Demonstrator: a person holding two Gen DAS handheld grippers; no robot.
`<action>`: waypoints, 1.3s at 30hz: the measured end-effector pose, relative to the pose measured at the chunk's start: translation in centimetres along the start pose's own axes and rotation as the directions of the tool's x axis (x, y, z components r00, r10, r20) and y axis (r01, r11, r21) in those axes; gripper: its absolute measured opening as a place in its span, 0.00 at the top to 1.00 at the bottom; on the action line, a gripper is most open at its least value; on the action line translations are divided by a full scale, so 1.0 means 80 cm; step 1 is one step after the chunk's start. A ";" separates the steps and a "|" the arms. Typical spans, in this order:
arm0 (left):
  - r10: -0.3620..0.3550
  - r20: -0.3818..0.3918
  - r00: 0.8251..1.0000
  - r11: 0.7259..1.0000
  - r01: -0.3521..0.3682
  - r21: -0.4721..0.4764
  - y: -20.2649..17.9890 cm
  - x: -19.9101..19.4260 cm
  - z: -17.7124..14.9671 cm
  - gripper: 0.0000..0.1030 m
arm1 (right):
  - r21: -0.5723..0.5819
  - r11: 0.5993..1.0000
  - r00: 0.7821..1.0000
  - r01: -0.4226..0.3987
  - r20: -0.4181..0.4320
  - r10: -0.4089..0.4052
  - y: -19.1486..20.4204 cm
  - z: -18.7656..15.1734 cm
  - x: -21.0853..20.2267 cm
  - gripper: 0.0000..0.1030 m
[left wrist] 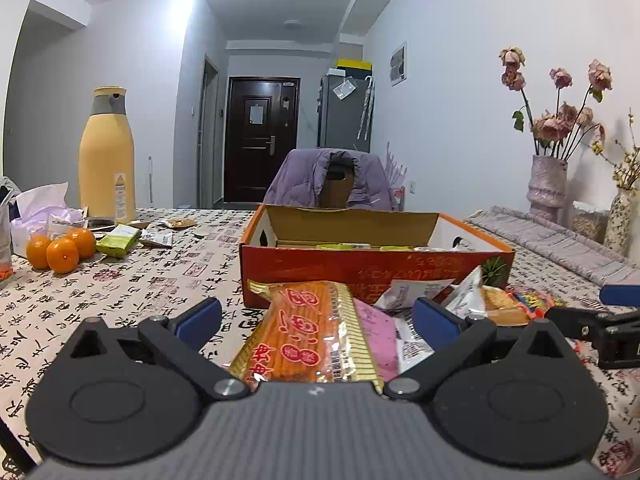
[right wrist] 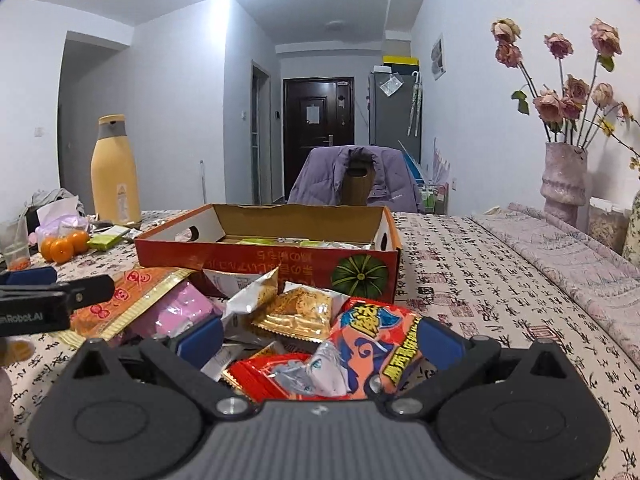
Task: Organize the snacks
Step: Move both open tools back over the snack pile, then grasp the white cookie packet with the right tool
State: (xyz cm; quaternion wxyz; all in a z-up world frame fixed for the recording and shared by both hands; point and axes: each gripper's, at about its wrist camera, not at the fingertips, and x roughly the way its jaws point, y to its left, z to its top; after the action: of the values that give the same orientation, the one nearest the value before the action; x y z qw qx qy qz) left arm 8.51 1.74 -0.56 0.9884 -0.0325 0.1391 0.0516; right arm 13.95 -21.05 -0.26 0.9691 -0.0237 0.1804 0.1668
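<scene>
A pile of snack packets lies on the table before an open orange cardboard box (left wrist: 372, 268), also in the right wrist view (right wrist: 264, 268). My left gripper (left wrist: 318, 318) is open, its fingers either side of an orange-and-gold packet (left wrist: 316, 336) beside a pink packet (left wrist: 378, 330). My right gripper (right wrist: 320, 336) is open over a red-and-blue packet (right wrist: 380, 344), a red packet (right wrist: 272, 372) and a gold cracker packet (right wrist: 298, 314). The box holds several flat packets (right wrist: 280, 242).
A yellow bottle (left wrist: 107, 160), three oranges (left wrist: 60, 250), a green packet (left wrist: 118, 242) and tissue sit at the left. A vase of dried roses (right wrist: 564, 180) and a folded cloth (right wrist: 568, 256) are at the right. A chair with a purple jacket (left wrist: 332, 180) stands behind the table.
</scene>
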 end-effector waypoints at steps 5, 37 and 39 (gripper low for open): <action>0.000 -0.014 1.000 1.000 0.000 -0.014 0.005 0.009 0.005 0.00 | -0.087 0.996 0.998 0.011 -0.058 -0.016 0.012 0.019 0.030 0.17; -0.016 -0.072 0.997 0.999 0.013 -0.042 0.019 0.041 0.007 0.00 | 0.007 0.999 0.994 -0.044 -0.096 0.045 0.011 0.045 0.075 0.56; -0.015 -0.091 0.996 1.000 0.013 -0.017 0.014 0.042 0.009 0.00 | 0.005 0.999 0.997 -0.046 -0.067 0.046 0.010 0.047 0.062 0.56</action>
State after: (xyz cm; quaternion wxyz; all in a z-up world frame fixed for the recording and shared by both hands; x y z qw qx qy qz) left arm 11.82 3.19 -0.89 0.9810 -0.0437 0.1836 0.0441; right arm 19.36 -18.33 1.49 0.9584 -0.0236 0.2134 0.1879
